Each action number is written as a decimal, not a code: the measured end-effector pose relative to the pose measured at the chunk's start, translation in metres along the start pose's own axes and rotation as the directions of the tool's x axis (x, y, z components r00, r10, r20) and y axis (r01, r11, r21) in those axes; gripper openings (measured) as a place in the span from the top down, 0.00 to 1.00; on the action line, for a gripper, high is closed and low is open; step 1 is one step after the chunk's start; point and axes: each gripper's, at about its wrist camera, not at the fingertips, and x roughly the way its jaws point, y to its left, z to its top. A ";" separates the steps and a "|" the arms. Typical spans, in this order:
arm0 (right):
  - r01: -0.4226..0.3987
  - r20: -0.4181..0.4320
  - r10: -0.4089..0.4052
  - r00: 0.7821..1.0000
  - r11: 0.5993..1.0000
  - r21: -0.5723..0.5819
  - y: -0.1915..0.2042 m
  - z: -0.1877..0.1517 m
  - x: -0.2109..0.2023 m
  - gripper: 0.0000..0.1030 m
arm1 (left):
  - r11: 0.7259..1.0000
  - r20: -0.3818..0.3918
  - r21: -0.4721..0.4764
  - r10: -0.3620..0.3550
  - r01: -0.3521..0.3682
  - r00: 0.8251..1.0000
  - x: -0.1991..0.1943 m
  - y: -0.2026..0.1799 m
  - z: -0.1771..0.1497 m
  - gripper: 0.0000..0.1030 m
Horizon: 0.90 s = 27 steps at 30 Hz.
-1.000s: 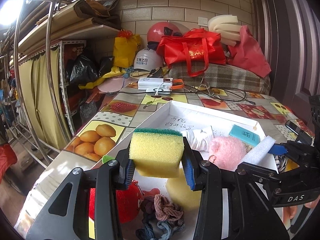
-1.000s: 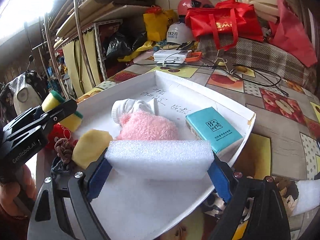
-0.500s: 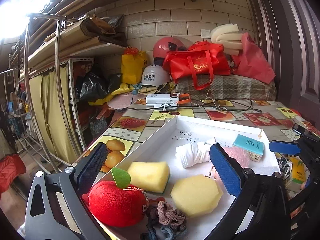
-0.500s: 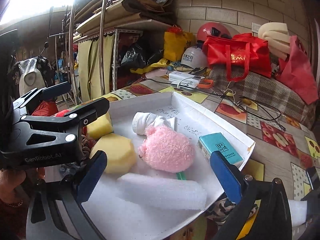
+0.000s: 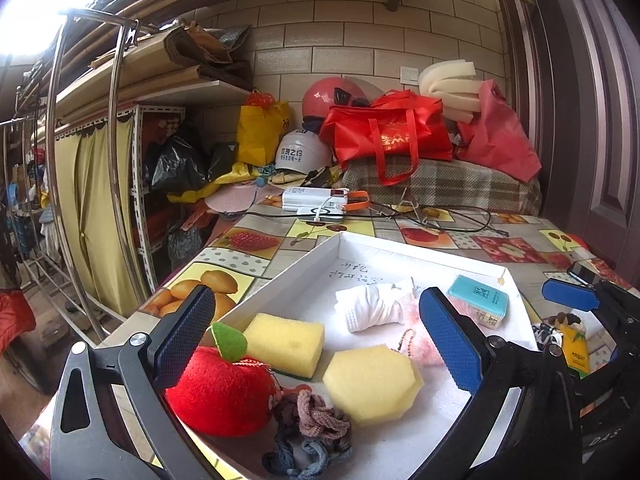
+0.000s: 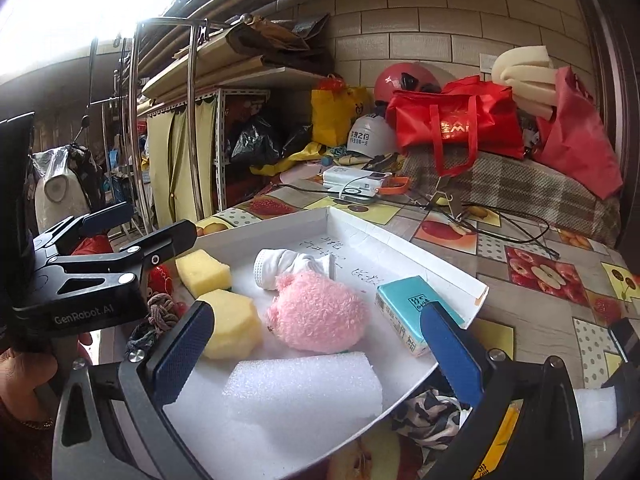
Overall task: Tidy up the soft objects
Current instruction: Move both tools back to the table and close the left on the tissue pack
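Fingers spread wide, your left gripper [image 5: 318, 344] and right gripper [image 6: 316, 354] both tilt down toward twelve o'clock over the tray [image 6: 404, 244], holding nothing.

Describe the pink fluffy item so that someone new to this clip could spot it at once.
Find the shallow white tray on the fruit-patterned tablecloth. Near its middle, the pink plush ball lies touching a rolled white sock, left of a teal tissue pack. It is the only pink, furry thing; the neighbouring sponges are smooth yellow.
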 end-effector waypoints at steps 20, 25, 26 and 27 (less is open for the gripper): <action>0.390 -0.144 -0.365 0.920 0.889 0.241 -0.187 -0.066 -0.118 0.00 | 0.837 -0.323 0.232 -0.414 0.495 0.851 -0.024 -0.195 -0.030 0.00; 0.375 -0.157 -0.341 0.927 0.854 0.361 -0.210 -0.076 -0.127 0.00 | 0.863 -0.405 0.227 -0.338 0.452 0.850 0.004 -0.229 -0.032 0.00; 0.373 -0.160 -0.337 0.928 0.858 0.354 -0.209 -0.075 -0.126 0.00 | 0.861 -0.426 0.237 -0.325 0.450 0.844 0.009 -0.234 -0.033 0.00; 0.368 -0.161 -0.332 0.930 0.864 0.343 -0.208 -0.075 -0.125 0.00 | 0.856 -0.448 0.249 -0.314 0.454 0.837 0.012 -0.239 -0.037 0.02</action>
